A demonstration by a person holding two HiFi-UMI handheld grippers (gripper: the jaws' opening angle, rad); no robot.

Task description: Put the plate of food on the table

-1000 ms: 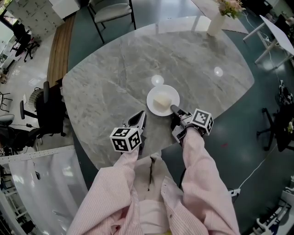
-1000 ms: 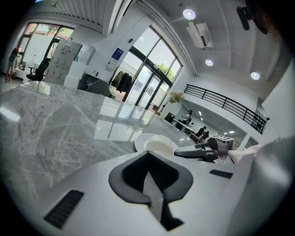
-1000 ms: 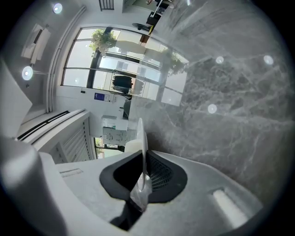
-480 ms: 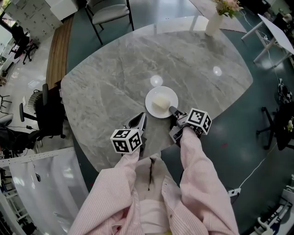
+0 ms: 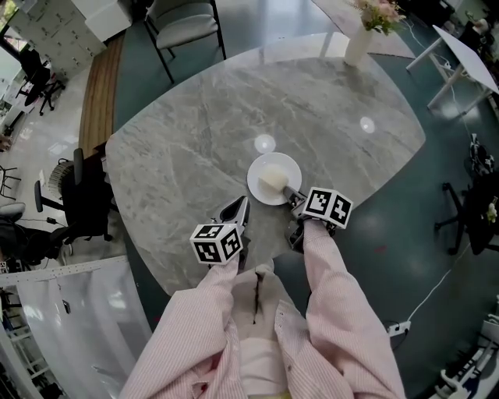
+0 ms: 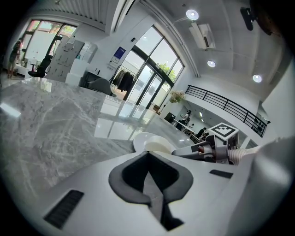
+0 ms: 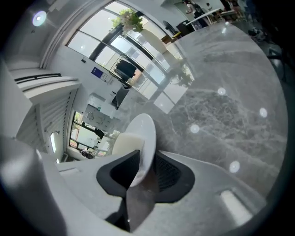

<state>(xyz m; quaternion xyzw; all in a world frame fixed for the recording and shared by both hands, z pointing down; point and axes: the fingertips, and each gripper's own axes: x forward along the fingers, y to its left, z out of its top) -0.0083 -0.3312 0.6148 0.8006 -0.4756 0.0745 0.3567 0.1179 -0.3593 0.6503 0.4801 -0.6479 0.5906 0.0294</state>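
Note:
A white plate (image 5: 263, 167) carrying a pale block of food (image 5: 271, 181) lies flat on the grey marble table (image 5: 195, 117), near its front edge. My right gripper (image 5: 290, 193) is at the plate's near right rim. In the right gripper view the plate (image 7: 144, 133) has its rim between the jaws, which are opening, and the food (image 7: 123, 142) shows beside them. My left gripper (image 5: 240, 204) rests shut on the table just left of the plate with nothing in it. Its own view shows the plate (image 6: 144, 139) and the right gripper (image 6: 203, 150) ahead.
A white vase of flowers (image 5: 359, 40) stands at the table's far right edge. A chair (image 5: 183, 23) stands behind the table and a black office chair (image 5: 82, 195) to its left. The table's front edge runs just under both grippers.
The plate stays flat on the table at the same spot. My right gripper's marker cube has shifted slightly left, closer to the plate. The left gripper has not moved.

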